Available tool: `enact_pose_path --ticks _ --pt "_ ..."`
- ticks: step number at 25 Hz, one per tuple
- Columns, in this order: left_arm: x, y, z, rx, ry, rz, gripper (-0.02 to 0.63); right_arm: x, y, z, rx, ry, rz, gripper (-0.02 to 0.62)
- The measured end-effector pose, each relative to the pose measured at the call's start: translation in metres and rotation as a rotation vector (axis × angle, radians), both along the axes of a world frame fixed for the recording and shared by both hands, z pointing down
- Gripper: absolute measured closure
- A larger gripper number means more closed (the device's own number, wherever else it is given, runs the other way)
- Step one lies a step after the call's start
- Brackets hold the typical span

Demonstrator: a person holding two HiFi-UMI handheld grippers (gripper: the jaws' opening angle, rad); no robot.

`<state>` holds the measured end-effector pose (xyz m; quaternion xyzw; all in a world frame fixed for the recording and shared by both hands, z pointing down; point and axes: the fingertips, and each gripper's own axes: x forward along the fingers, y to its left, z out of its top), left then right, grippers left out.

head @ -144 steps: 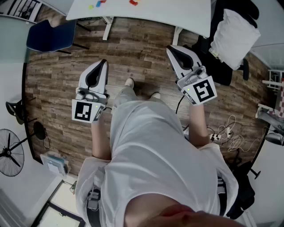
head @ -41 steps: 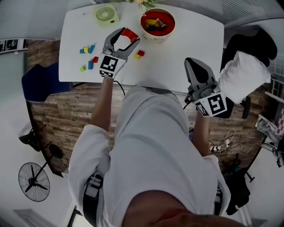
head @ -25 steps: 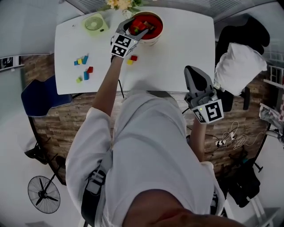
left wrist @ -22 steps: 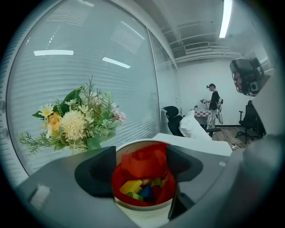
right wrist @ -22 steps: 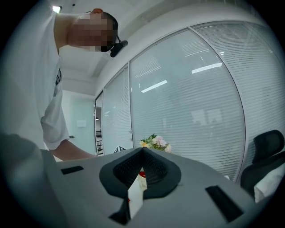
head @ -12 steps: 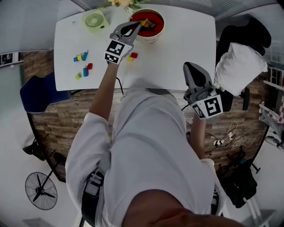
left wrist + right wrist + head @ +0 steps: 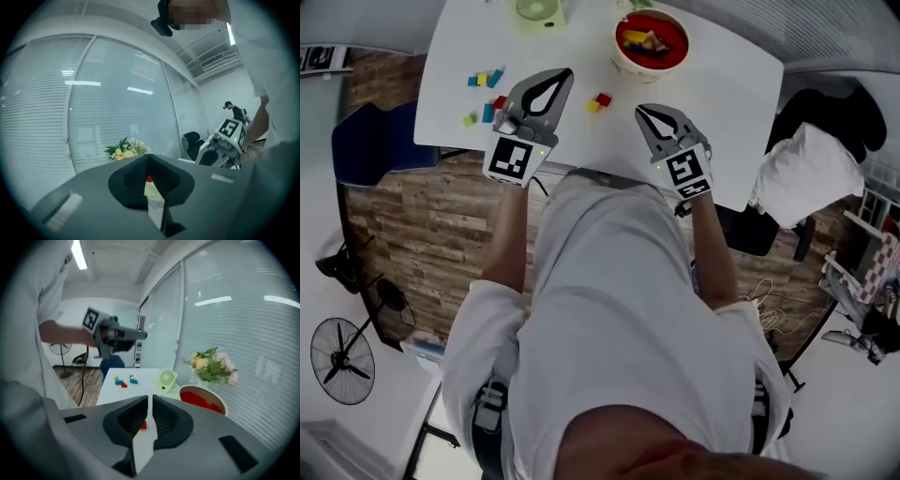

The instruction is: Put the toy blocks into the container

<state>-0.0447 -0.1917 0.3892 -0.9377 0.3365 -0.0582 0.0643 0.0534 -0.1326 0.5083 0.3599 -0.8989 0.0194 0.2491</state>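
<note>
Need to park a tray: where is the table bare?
Bare: the table right of the bowl, and between the fan and bowl. Crowded: the left end's loose blocks, and the red and yellow pair near the left claw.

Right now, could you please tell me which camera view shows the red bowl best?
The head view: it looks down into the bowl, with blocks visible inside. The right gripper view shows only part of it from the side; the left gripper view doesn't clearly show it.

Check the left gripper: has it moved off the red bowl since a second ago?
Yes. The left gripper has pulled back from over the red bowl toward the near edge of the table, its jaws just closed with nothing between them.
</note>
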Motion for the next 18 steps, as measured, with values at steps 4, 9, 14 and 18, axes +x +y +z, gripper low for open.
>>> enact_pose_path --ticks 4,9,14,18 --pt "-0.044 0.032 -0.012 -0.044 0.057 -0.114 0.611 -0.049 -0.019 0.082 -0.127 0.191 -0.173 0.446" --pt "-0.092 0.067 -0.011 -0.085 0.053 -0.261 0.611 -0.093 -0.027 0.180 -0.251 0.451 -0.406 0.384" --pt "-0.135 0.090 -0.007 -0.115 0.030 -0.383 0.611 -0.106 -0.028 0.237 -0.318 0.659 -0.551 0.375" --pt "-0.155 0.101 -0.004 -0.116 0.019 -0.432 0.611 -0.107 -0.027 0.244 -0.319 0.725 -0.610 0.402"
